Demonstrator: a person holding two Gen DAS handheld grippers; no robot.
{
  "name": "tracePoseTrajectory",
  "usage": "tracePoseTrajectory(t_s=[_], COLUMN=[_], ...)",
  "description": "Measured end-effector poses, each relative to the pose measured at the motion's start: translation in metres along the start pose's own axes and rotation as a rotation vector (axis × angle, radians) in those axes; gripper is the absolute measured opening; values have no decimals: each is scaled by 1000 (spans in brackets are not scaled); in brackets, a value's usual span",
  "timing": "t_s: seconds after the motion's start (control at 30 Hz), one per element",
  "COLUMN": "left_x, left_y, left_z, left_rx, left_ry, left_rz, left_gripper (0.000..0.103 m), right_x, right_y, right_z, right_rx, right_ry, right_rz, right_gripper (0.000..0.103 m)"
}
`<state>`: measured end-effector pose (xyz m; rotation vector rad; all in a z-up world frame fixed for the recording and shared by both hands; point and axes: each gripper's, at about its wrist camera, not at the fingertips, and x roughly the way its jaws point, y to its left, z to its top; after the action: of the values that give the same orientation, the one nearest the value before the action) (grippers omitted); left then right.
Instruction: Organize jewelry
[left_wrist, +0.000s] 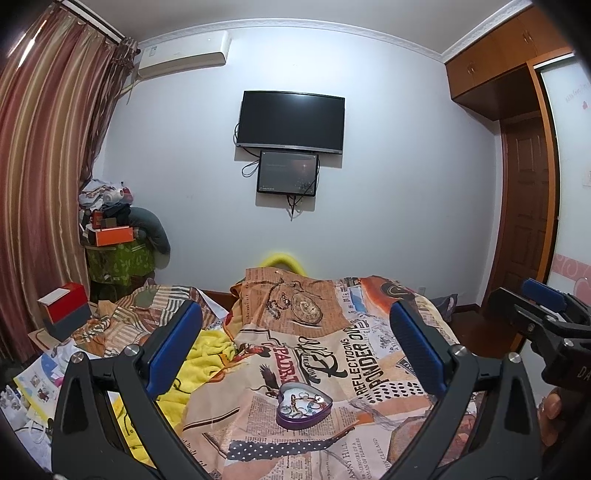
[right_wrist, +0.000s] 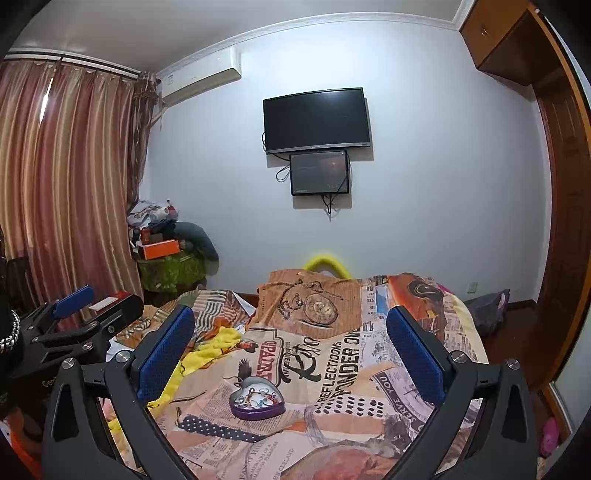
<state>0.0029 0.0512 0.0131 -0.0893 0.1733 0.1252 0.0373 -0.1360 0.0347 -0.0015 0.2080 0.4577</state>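
Note:
A purple heart-shaped tin lies open on the patterned bedspread, with several rings and small jewelry pieces inside; the same heart-shaped tin shows in the right wrist view. My left gripper hangs above and behind the tin, jaws wide open and empty. My right gripper is likewise open and empty above the bed, the tin lying lower left between its fingers. Each gripper appears at the edge of the other's view: the right gripper and the left gripper.
The bedspread carries newspaper prints, with a yellow blanket bunched at its left. A red and grey box and papers lie further left. Curtains, a cluttered stand, wall screens and a wardrobe surround the bed.

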Motion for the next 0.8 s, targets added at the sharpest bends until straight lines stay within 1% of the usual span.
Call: tracePoseTrajectory(t_s=[0.4, 0.8], left_x=[-4, -5], left_y=[-2, -2], left_z=[1, 2], left_rx=[17, 16], left_ry=[-8, -11], left_rz=[9, -5], left_gripper=[102, 102], right_x=[0, -1], right_y=[-1, 0], right_z=[0, 0], right_rx=[4, 0], right_ry=[-1, -5], right_rz=[5, 4], right_gripper=[103, 103])
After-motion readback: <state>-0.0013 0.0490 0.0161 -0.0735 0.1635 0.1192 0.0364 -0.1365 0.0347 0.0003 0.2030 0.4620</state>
